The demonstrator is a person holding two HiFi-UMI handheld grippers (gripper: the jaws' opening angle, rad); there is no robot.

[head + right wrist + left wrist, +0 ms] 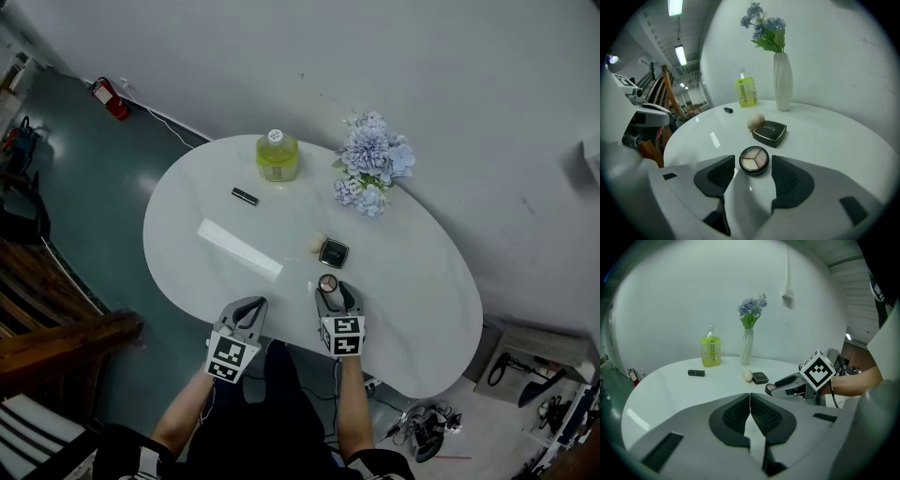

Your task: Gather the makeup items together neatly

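Observation:
A round eyeshadow palette point(327, 282) point(753, 160) lies on the white table point(422, 309), between the tips of my right gripper point(333, 292) point(753, 162). The jaws stand open, with small gaps on both sides of it. Just beyond it lie a black square compact point(334, 253) point(769, 132) and a beige sponge point(316, 243) point(755, 120), touching each other. A black lipstick point(245, 196) point(728, 110) lies apart at the far left. My left gripper point(249, 305) point(750, 401) hovers at the near table edge, shut with nothing in it.
A yellow pump bottle point(277, 156) and a white vase of blue flowers point(372, 173) stand at the table's far edge. The wall runs close behind them. A red fire extinguisher point(111, 97) stands on the floor at the far left.

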